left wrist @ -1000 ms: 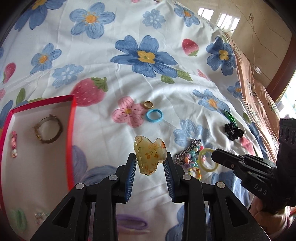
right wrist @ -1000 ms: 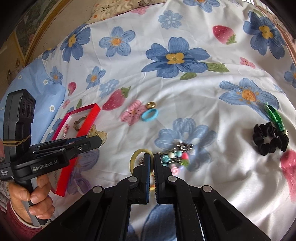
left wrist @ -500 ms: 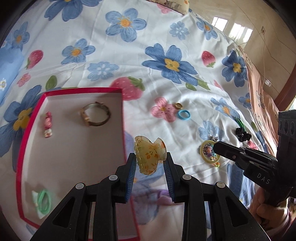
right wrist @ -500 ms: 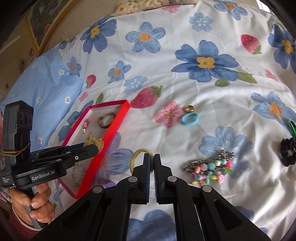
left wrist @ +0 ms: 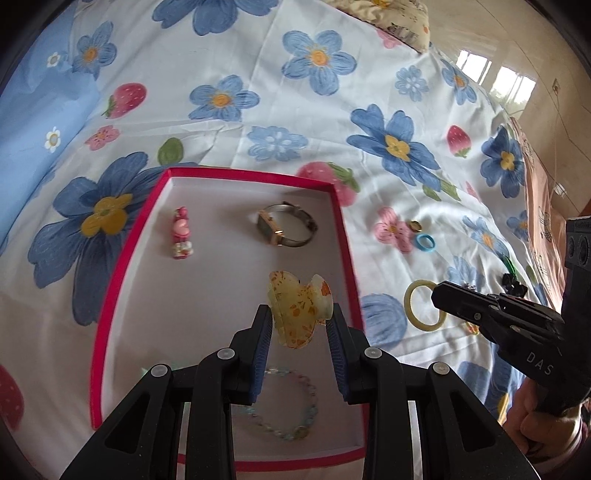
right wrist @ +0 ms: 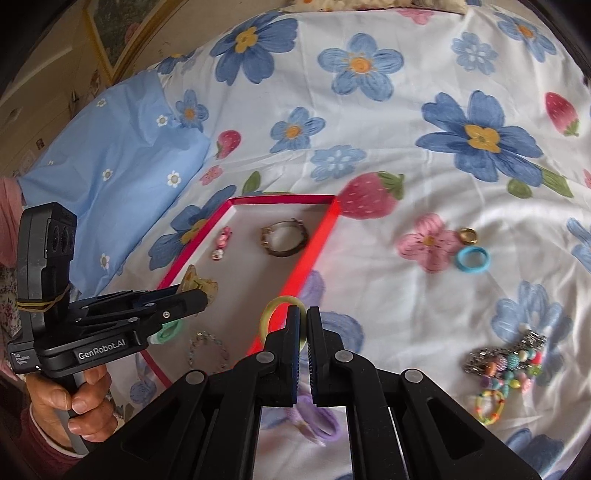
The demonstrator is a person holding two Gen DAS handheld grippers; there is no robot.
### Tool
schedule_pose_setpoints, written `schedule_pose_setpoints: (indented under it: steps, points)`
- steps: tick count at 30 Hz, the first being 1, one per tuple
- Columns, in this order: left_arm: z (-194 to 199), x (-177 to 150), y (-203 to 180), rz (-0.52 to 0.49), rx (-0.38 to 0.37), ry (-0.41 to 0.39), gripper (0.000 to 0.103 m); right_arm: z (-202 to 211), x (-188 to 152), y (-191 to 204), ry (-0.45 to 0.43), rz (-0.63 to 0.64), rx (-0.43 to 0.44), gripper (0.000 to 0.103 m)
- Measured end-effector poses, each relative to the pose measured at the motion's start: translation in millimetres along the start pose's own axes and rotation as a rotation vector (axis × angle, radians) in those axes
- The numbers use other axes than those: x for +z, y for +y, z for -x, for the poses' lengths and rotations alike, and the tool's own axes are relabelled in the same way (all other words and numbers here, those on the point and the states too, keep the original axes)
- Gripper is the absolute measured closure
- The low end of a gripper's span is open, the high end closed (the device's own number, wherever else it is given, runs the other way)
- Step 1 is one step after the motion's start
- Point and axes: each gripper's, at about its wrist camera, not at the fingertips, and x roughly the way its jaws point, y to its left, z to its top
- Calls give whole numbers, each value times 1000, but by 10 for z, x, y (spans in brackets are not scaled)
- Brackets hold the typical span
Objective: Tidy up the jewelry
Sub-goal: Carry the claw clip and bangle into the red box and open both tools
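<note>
White lettering "GenRobot.AI" on the black side of the left claw (right wrist: 194,301), seen from the right wrist view. Smaller white print on the rear corner of the same body, too tiny to read. White letters "DAS" on the black side of the right claw (left wrist: 439,295), seen from the left wrist view. Dark print on the patterned cloth (left wrist: 400,20) at the bed's far edge, illegible.

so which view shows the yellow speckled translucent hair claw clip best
The left wrist view: the yellow speckled translucent hair claw clip sits centred between the left gripper's fingers, above the red-rimmed box. In the right wrist view only its tips peek past that gripper.
</note>
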Motion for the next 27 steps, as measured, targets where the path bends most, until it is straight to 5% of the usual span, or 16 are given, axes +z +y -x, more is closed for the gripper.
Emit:
schedule_pose_setpoints:
  steps: [16,27]
  points:
    - [-265,94,484,32,122,30,74,-641,234,402,55,76,45,100]
    - [-727,289,624,5,191,72,74,-1165,314,436,115,121,-5,98]
